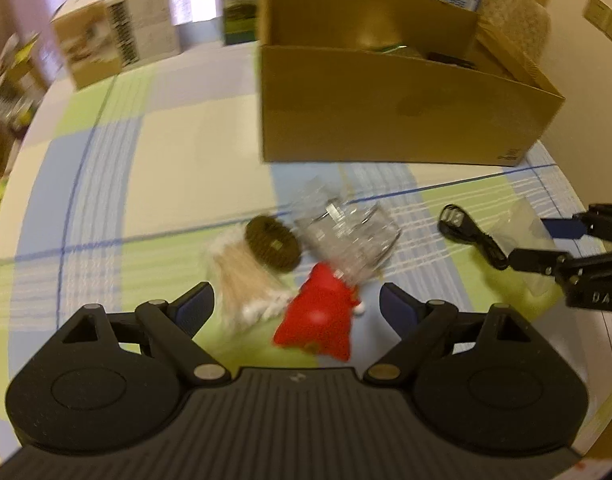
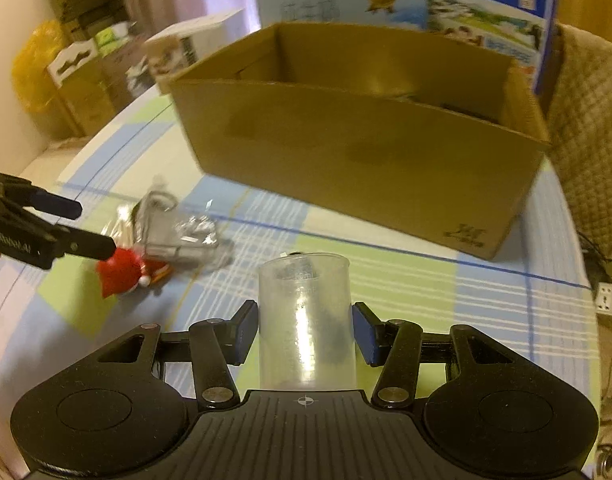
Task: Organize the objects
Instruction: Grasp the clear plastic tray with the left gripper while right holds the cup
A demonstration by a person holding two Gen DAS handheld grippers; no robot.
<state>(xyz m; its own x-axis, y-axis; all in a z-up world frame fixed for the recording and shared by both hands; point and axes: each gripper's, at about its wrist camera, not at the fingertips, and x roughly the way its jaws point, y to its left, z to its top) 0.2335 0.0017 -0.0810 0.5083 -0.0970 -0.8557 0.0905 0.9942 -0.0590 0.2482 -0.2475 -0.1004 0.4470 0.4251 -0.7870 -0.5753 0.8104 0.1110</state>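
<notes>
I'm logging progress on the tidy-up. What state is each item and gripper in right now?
Brown cardboard box: open-topped, upright on the table.
Clear plastic measuring cup: gripped upright between the pads.
Right gripper: shut on the cup.
Left gripper: open, nothing held.
Red soft toy: lying on the cloth.
Bundle of cotton swabs: lying flat.
Clear crinkled plastic bag: lying on the cloth.
Black cable: loose on the cloth.
</notes>
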